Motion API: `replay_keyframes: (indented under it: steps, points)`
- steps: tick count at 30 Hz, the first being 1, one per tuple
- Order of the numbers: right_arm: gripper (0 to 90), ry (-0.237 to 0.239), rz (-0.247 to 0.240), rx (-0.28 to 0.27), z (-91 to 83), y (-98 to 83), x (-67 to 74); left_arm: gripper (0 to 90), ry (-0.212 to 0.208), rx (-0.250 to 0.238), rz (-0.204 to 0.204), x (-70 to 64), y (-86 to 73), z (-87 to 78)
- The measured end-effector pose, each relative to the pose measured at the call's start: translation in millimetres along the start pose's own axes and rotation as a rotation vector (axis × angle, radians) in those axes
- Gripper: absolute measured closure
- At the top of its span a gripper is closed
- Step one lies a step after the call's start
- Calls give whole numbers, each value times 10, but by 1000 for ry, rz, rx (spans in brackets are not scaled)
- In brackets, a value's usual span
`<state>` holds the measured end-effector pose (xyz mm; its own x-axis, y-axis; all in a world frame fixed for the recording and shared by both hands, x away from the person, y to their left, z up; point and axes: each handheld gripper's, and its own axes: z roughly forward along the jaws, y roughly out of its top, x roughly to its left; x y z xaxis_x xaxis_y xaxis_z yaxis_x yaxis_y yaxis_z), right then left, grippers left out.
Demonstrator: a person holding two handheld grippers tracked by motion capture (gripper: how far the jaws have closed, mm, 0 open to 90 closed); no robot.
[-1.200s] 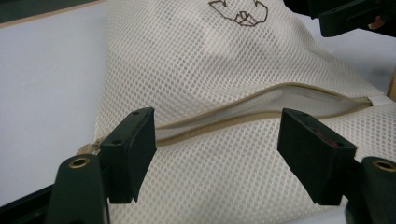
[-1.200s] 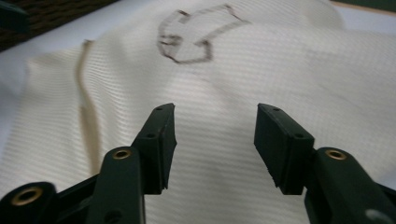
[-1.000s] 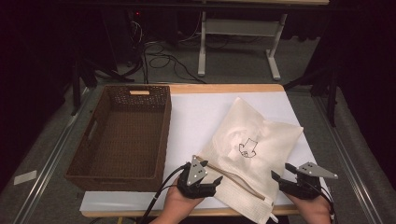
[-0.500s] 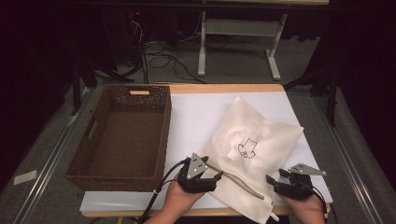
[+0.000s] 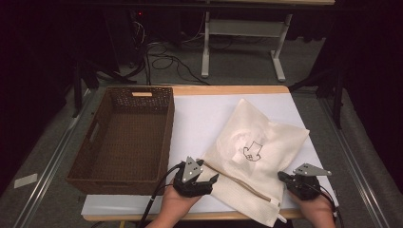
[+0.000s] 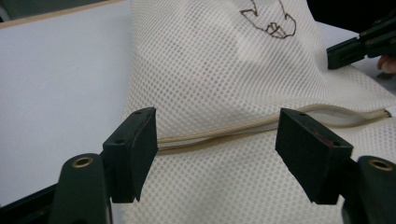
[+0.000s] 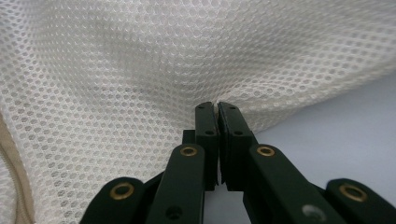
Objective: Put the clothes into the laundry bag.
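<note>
Mesh bag (image 5: 254, 159): white, flat on the white table cover (image 5: 199, 118), right of centre, one corner toward 12 o'clock, small dark printed figure (image 5: 250, 151) near its middle. Beige zipper strip (image 5: 242, 183) across its near part, running from 9 o'clock down toward 5 o'clock. At the bag's 3 o'clock edge, right gripper (image 5: 283, 177) pinched tight on a fold of the mesh, jaws just closed together with the fabric caught between the tips; same pinch close up in the right gripper view (image 7: 218, 106). At the bag's 8 o'clock edge, left gripper (image 5: 207, 179) with jaws spread wide, nothing clamped; in the left gripper view (image 6: 215, 135) the zipper strip (image 6: 219, 136) lying between the two pads, mesh beneath, pads apart from it. Farther out at 9 o'clock, brown wicker basket (image 5: 126, 97), just beside the bag's table cover.
</note>
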<state>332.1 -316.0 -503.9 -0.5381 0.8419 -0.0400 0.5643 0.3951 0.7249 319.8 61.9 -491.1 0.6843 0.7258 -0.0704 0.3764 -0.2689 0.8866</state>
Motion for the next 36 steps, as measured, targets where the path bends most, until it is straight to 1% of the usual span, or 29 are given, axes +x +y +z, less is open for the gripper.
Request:
replay_keyframes:
  steps: [2, 4, 5, 7, 8, 9, 11, 13, 14, 15, 16, 17, 18, 19, 20, 21, 22, 24, 27, 28, 29, 31, 32, 34, 36]
  points:
    - [891, -35, 10, -17, -48, -17, -58, 304, -4, 1, -9, 24, 19, 46]
    - [891, -64, 28, -28, -85, -34, -125, 309, -4, 13, -6, 39, 30, 104]
    - [891, -82, 33, -28, -101, -43, -156, 312, -4, 25, -2, 44, 34, 140]
    - [891, -102, 41, -35, -116, -64, -217, 320, -8, 51, 0, 56, 30, 220]
    - [890, -105, 37, -34, -110, -73, -248, 325, -15, 70, -4, 64, 27, 267]
    - [890, -108, 43, -28, -102, -83, -276, 325, -20, 90, -3, 74, 19, 315]
    - [887, -98, 77, -26, -93, -106, -313, 321, -39, 141, -18, 100, -3, 420]
    - [877, -95, 83, -34, -100, -121, -303, 322, -40, 176, -30, 126, -28, 509]
    - [869, -95, 79, -30, -109, -125, -285, 335, -46, 187, -44, 140, -38, 544]
    - [852, -92, 80, -32, -117, -131, -268, 347, -54, 195, -59, 152, -45, 576]
    - [815, -85, 76, -37, -125, -138, -261, 371, -63, 206, -69, 164, -52, 601]
    - [769, -70, 92, -32, -135, -148, -250, 393, -59, 201, -77, 161, -52, 614]
    - [719, -43, 98, -23, -136, -158, -251, 411, -71, 208, -76, 167, -43, 618]
    - [683, -23, 106, -10, -132, -172, -248, 428, -79, 206, -85, 161, -39, 624]
    - [636, -25, 106, -2, -133, -184, -243, 465, -91, 206, -86, 159, -39, 623]
    - [579, -30, 105, -4, -135, -192, -241, 494, -95, 206, -85, 152, -40, 622]
    - [535, -34, 113, -6, -134, -195, -244, 526, -104, 209, -78, 143, -41, 619]
    - [501, -38, 129, -4, -123, -193, -249, 591, -109, 212, -58, 107, -43, 622]
    - [504, -31, 120, -11, -102, -186, -249, 684, -118, 214, -32, 66, -37, 623]
    - [520, -25, 128, -11, -98, -184, -244, 732, -124, 209, -20, 54, -38, 620]
    - [539, -18, 119, -16, -90, -183, -246, 766, -121, 206, 0, 33, -41, 621]
    - [588, -15, 123, -19, -79, -179, -231, 816, -110, 201, 35, 0, -31, 614]
    - [620, -16, 113, -17, -75, -174, -232, 840, -106, 202, 45, -6, -24, 609]
    - [695, -14, 112, -12, -64, -156, -221, 850, -92, 196, 61, -8, -18, 593]
    - [761, -16, 107, -7, -45, -136, -225, 855, -75, 186, 63, 4, -14, 563]
